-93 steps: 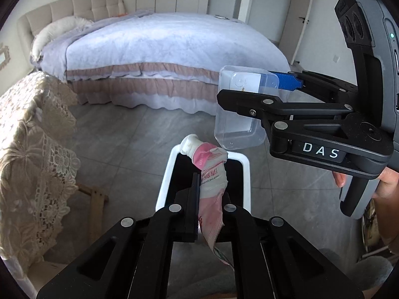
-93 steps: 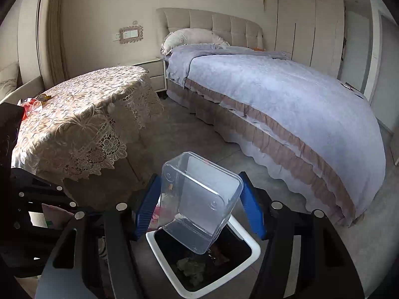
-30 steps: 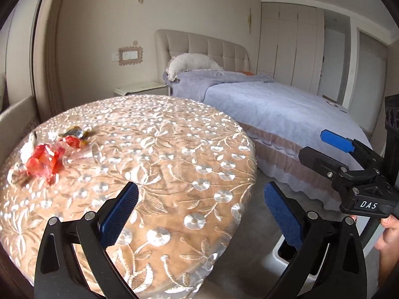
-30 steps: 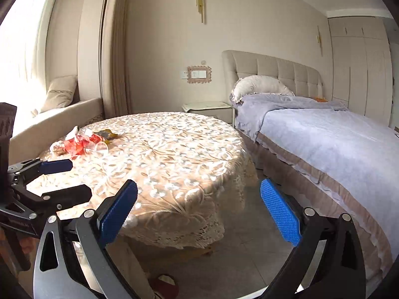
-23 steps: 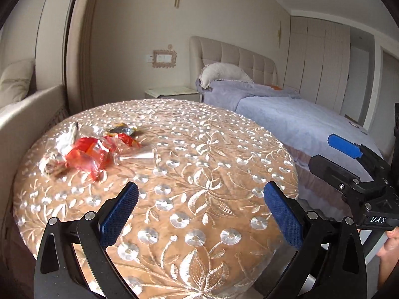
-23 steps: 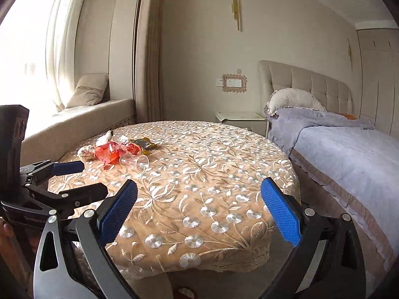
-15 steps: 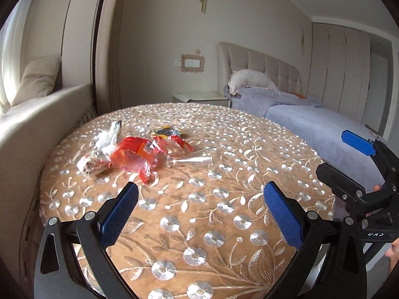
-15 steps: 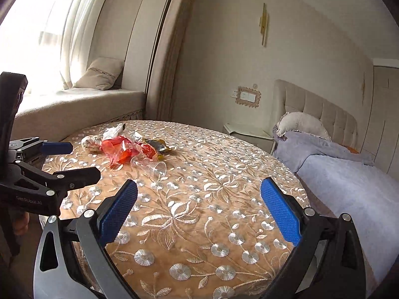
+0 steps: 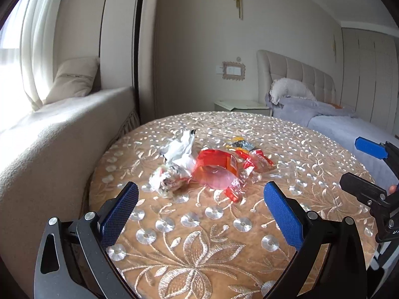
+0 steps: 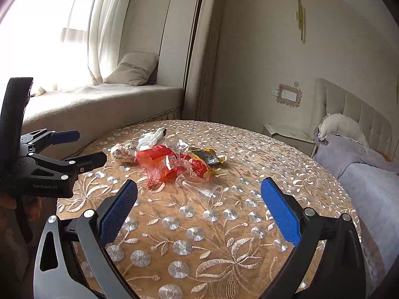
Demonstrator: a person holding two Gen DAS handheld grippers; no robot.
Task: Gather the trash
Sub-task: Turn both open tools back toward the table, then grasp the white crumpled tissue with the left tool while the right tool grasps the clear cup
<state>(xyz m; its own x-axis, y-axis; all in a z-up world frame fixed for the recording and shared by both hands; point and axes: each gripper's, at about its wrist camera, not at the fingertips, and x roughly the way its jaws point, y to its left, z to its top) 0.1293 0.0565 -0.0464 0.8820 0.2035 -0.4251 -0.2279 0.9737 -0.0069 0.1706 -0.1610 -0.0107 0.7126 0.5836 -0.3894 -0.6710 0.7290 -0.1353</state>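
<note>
Both tongs are held wide open and empty above the counter [image 9: 194, 249]. The trash [image 9: 212, 167] is heaped on the counter's far side, toward the window seat [image 10: 99, 99]. From the left tongs [image 9: 199, 206] the heap lies straight ahead, near, its long axis running across the gap between the pads. From the right tongs [image 10: 197, 206] the heap [image 10: 169, 162] lies ahead and leftward, with a toppled clear cup [image 10: 207, 191] nearest. The left tongs are judged nearer to the wrappers
</note>
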